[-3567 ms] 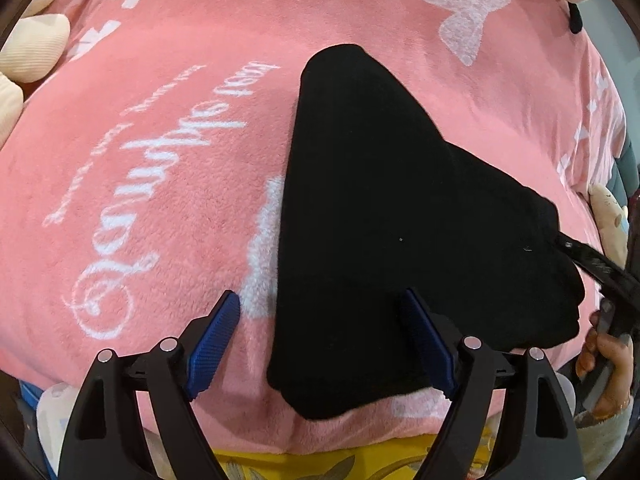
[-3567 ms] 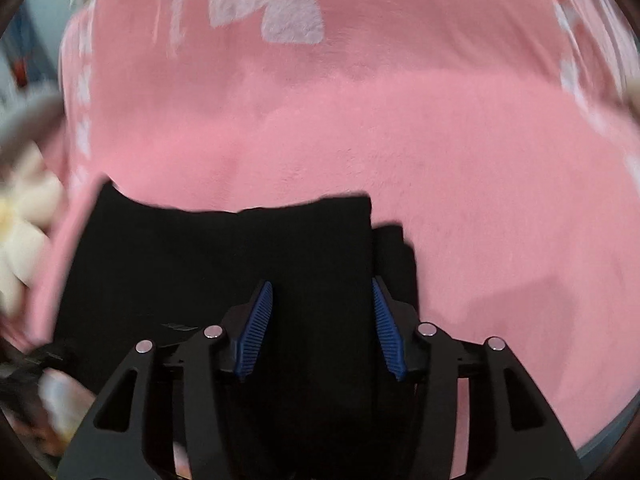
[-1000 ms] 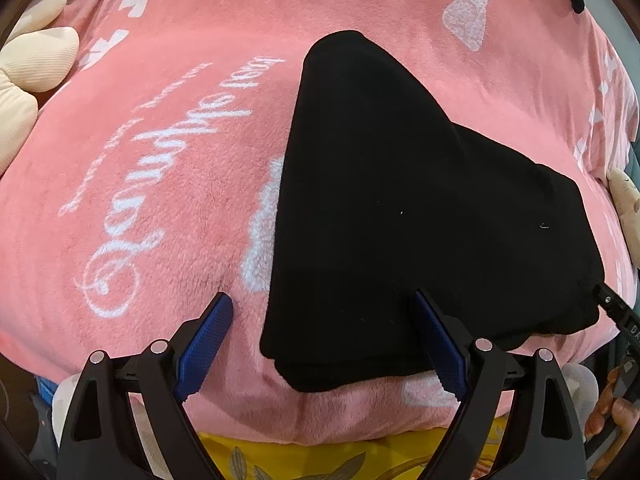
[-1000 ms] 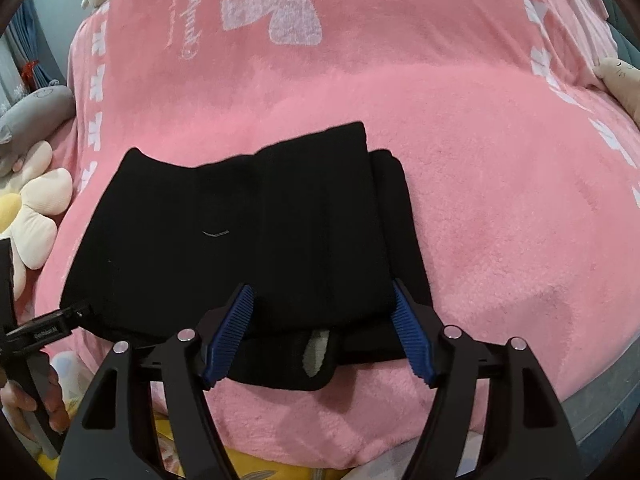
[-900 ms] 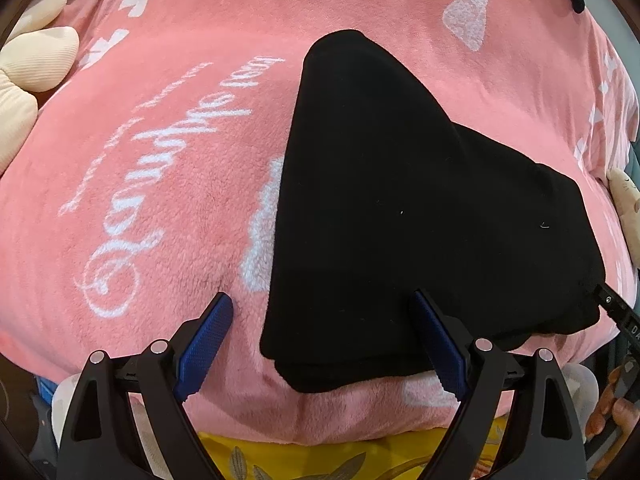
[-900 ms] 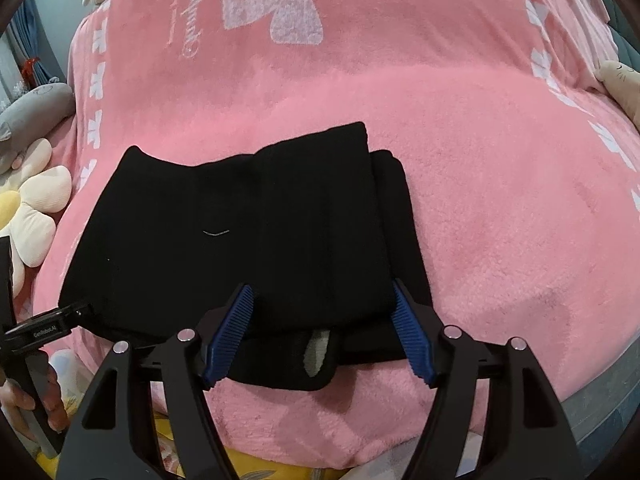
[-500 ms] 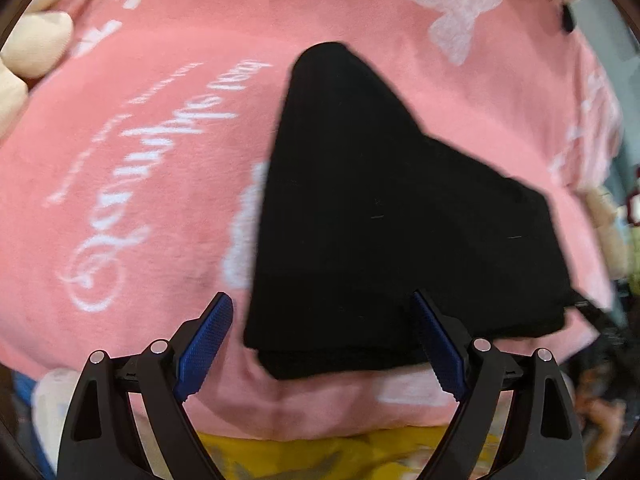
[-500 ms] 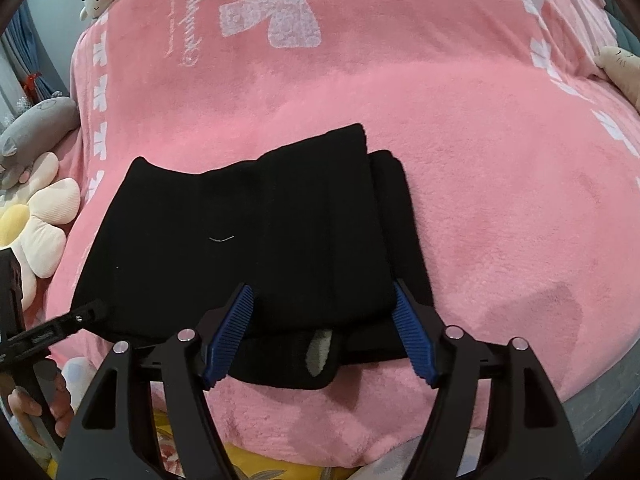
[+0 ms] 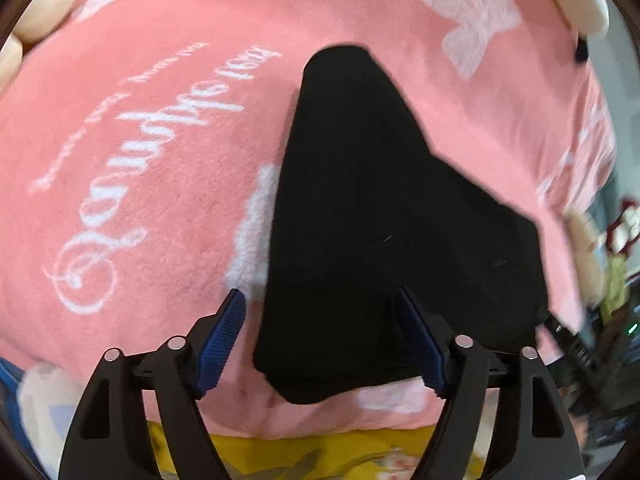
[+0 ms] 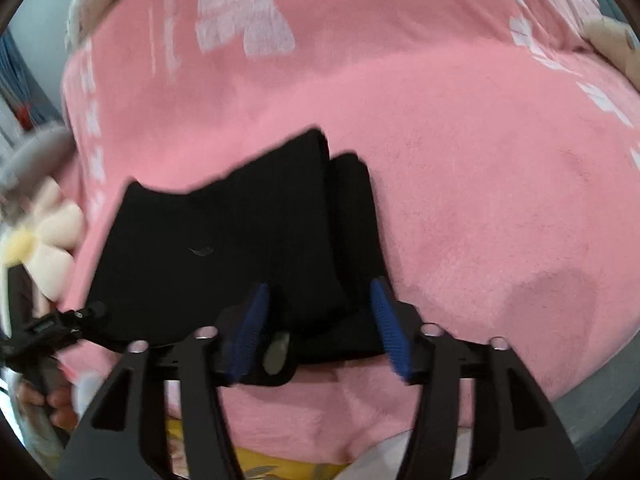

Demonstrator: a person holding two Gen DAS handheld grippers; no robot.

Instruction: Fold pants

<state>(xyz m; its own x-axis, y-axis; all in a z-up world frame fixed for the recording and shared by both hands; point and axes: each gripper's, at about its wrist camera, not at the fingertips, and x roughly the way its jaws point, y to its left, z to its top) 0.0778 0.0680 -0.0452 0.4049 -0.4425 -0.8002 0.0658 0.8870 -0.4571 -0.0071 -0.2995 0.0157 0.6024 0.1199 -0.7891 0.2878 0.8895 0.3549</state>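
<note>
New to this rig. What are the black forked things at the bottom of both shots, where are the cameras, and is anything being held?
No robot arm here: a person carries a hand-held two-finger tool in each hand, with a fisheye camera on each looking forward along its blue-padded fingers. One picture is from the left tool, the other from the right tool. Both look down at folded black pants lying on a pink blanket with white lettering and bows. Plush toys sit at the blanket's edges. Nothing is held: both tools are open and hover over the near edge of the pants; the right tool's jaws have just been opening. The left tool and the hand holding it also show in the right view.
</note>
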